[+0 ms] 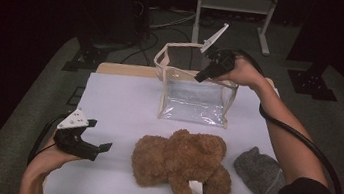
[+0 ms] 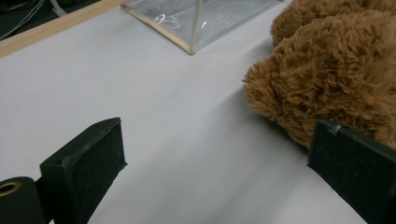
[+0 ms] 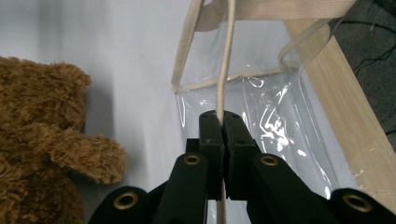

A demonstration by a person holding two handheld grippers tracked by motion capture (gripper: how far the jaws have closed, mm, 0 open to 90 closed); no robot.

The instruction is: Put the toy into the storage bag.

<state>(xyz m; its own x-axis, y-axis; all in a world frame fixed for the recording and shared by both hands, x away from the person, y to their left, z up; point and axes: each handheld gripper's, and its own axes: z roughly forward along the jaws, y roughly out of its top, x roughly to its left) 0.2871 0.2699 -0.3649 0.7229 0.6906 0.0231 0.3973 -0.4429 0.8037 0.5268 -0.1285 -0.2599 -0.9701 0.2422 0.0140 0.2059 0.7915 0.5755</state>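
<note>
Right gripper (image 1: 197, 77) pinches the top edge of the clear bag (image 1: 194, 102), jaws closed on its rim, at 12 o'clock on the table. Left gripper (image 1: 102, 149) hangs wide open and holds nothing; the teddy bear (image 1: 179, 161) lies just at its 3 o'clock.

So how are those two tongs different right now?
The left tongs stand wide open and hold nothing, low over the table beside the brown teddy bear. The right tongs are shut on the rim of the clear bag, raised at the table's far side. Both are black and hand-held.
</note>
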